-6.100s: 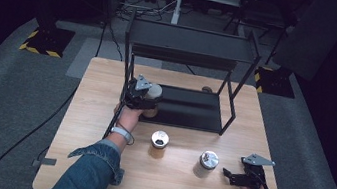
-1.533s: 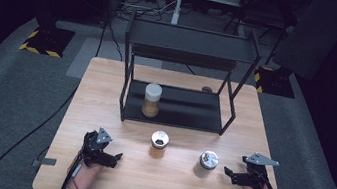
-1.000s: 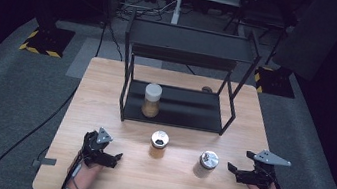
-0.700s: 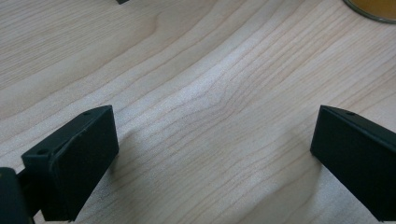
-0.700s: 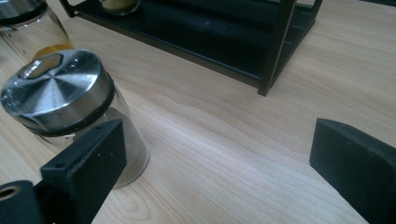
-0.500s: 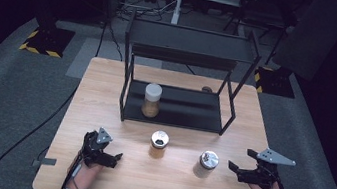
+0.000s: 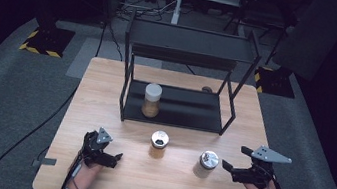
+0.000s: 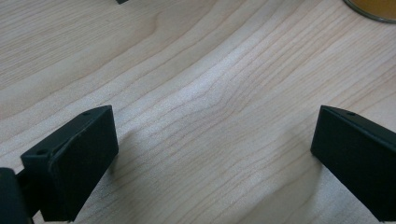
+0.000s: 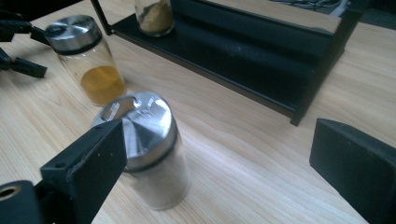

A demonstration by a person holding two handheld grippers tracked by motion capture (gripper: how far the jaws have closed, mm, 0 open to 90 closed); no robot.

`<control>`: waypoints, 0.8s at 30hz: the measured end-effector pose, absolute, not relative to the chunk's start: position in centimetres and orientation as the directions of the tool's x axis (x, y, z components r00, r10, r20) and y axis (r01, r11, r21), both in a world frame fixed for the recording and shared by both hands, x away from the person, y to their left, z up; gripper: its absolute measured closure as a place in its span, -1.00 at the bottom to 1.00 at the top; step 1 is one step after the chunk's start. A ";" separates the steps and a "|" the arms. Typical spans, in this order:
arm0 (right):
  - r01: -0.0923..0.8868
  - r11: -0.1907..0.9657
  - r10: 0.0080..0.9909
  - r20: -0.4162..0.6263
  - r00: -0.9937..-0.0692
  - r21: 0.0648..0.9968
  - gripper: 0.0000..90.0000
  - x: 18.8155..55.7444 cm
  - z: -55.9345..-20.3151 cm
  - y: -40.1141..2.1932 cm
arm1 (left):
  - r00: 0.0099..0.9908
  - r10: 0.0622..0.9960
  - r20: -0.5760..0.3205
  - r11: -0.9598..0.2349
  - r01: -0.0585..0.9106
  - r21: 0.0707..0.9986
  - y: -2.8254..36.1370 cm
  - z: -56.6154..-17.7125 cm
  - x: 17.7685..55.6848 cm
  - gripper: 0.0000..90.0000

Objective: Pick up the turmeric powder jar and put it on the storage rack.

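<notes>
Wooden table (image 7: 106, 90) with black rack (image 7: 182, 76), three jars; both tools spread apart, empty.

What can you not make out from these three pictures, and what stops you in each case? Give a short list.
- Contents of the right jar: in the right gripper view its glass looks pale and blurred, and the right gripper's near jaw covers part of the lid.
- White-lidded jar on the rack: its top is cut off by the upper edge in the right gripper view.
- Small object behind the rack: too small in the high view to identify.
</notes>
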State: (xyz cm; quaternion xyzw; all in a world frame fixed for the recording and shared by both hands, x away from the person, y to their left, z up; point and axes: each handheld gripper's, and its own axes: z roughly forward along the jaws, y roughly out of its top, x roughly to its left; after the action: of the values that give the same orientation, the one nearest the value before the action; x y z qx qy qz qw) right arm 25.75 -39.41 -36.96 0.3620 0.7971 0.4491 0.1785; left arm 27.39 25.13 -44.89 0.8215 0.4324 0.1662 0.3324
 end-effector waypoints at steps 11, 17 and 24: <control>0.396 0.347 0.707 0.040 -0.706 0.850 -0.92 26.2 -36.1 -36.7 | 0.571 0.821 -0.014 -0.405 0.600 0.690 25.1 -44.9 27.4 -0.99; 0.383 0.351 0.690 0.041 -0.723 0.854 -0.92 26.5 -35.8 -35.1 | 0.571 0.821 -0.014 -0.406 0.600 0.689 25.1 -44.9 27.4 -1.00; 0.360 0.367 0.668 0.027 -0.744 0.858 -0.92 26.9 -35.5 -33.3 | 0.571 0.821 -0.014 -0.405 0.600 0.690 25.1 -44.9 27.4 -0.99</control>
State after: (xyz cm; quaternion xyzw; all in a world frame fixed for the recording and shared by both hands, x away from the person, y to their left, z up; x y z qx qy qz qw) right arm 26.85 -33.35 -35.50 0.3174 0.8099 0.4646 0.1657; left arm 27.39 25.13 -44.89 0.8215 0.4325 0.1664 0.3322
